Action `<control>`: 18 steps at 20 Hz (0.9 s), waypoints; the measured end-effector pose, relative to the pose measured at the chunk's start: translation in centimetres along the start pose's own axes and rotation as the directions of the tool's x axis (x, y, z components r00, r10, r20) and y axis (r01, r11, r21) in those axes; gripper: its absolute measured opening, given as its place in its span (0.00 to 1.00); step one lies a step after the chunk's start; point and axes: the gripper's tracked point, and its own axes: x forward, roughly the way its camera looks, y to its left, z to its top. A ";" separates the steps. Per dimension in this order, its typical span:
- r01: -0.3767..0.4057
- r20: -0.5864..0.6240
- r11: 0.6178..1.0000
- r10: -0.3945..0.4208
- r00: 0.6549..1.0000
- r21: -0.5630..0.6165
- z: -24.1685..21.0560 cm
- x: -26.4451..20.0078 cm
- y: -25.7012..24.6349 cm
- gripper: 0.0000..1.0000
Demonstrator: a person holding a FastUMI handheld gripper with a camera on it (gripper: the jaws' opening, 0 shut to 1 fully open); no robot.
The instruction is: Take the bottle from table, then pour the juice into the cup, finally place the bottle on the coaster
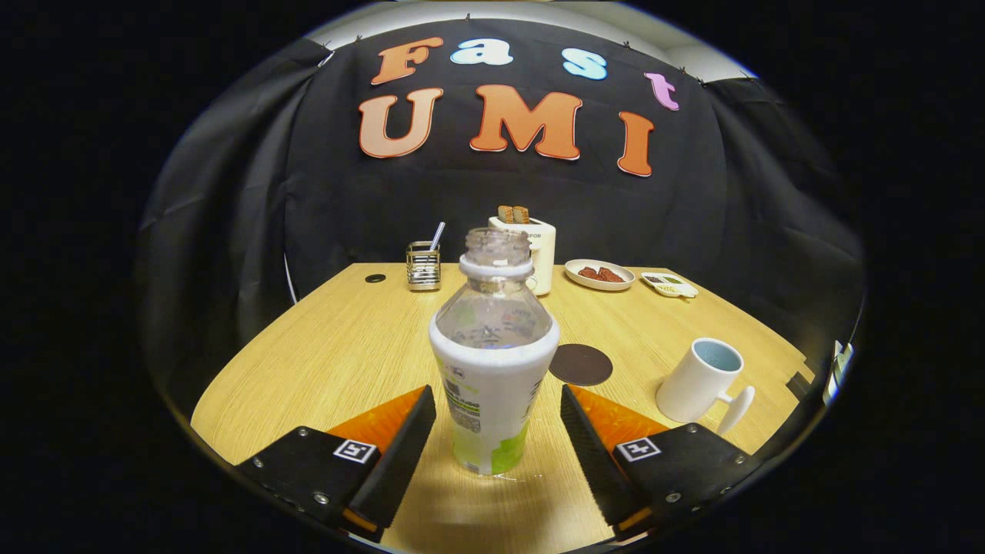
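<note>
The bottle [492, 362] is standing upright and uncapped on the table [338, 346], sitting between the fingers of the gripper [498, 431], which are spread apart with a gap showing on both sides. The first step, taking the bottle, is looking to be in hand; the next move is calling for the fingers to close squarely on the labelled body. Just beyond, the dark round coaster [580, 364] is lying flat, and the white cup [702, 381] is waiting to its right. Farther back, a toaster [531, 246], a utensil holder [423, 265] and a plate [599, 275] are sitting near the wall.
</note>
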 end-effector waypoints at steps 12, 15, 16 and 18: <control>-0.013 0.017 0.999 0.012 1.000 0.050 0.9 0.4 -0.6 0.56; -0.033 0.042 0.993 0.028 0.999 0.112 2.4 -0.1 -1.0 0.56; -0.044 0.053 0.989 0.037 0.998 0.139 3.0 -0.3 -1.1 0.56; -0.059 0.068 0.980 0.047 0.997 0.190 4.0 -0.6 -1.4 0.56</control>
